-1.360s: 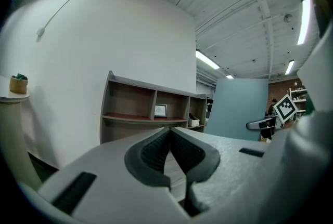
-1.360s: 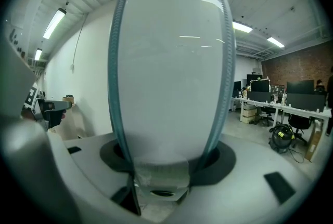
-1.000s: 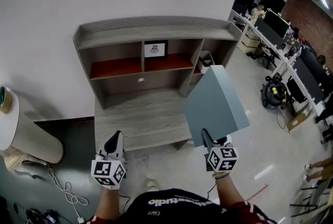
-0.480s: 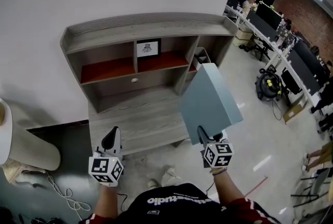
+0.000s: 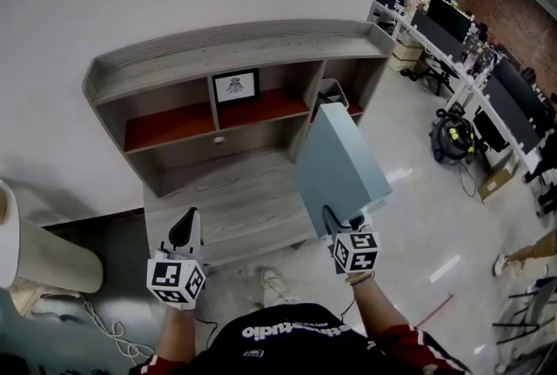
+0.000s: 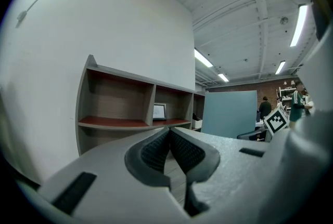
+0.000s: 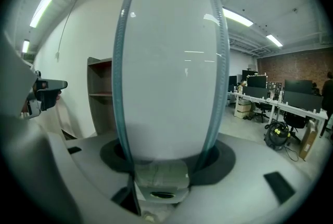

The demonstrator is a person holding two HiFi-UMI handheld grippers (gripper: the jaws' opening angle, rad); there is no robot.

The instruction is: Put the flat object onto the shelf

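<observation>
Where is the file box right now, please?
In the head view the file box stands upright in the right tongs, right of centre, before the shelf unit's right end.

Facing wooden shelf unit [image 5: 226, 47] against wall. Finding open room in left red bay [image 5: 170, 123] and across wide lower ledge [image 5: 226, 195]. Meeting framed picture [image 5: 236, 86] upright at back of middle bay, pale bin [image 5: 332, 91] crowding narrow right bay. Carrying blue file box [image 5: 338, 169] in right gripper [image 5: 335, 221], screening unit's right side in head view. Skirting pale cylinder [image 5: 48, 256] well left of ledge.
</observation>
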